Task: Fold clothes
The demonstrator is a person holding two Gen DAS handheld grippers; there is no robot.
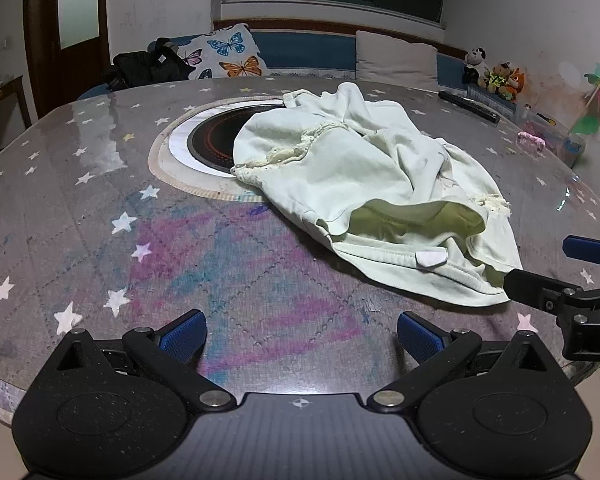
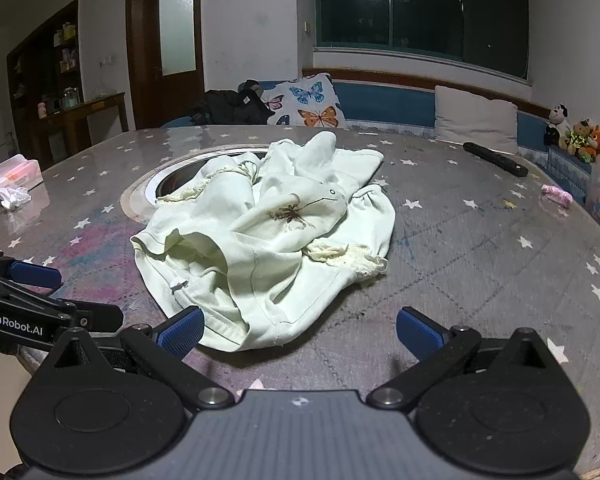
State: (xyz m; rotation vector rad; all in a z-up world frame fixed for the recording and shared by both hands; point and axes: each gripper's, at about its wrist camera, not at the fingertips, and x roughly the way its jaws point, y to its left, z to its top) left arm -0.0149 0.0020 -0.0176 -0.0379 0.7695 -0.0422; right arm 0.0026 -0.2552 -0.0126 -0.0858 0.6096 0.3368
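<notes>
You are at the very start of the fold: the pale green garment (image 1: pixel 364 184) lies in a crumpled heap on the counter (image 1: pixel 100 208), its far part draped over the rim of the round inset burner (image 1: pixel 212 140), and nothing has been flattened yet. Your left claw (image 1: pixel 302 336) is spread wide and empty, hovering over bare counter just beside the heap's near edge. Your right claw (image 2: pixel 300 332) is also spread and empty, with its left pad touching or just above the near hem (image 2: pixel 236 332); I cannot tell which.

The garment looks bunched and partly inside out, with the waist opening (image 1: pixel 416 216) gaping toward you and lace trim (image 2: pixel 348 256) poking out at the side. I judge the next move to be spreading, not folding. Pinch the near hem with the right claw and take a second edge with the left, well apart from the first. Then draw the cloth off the burner and lay it flat
</notes>
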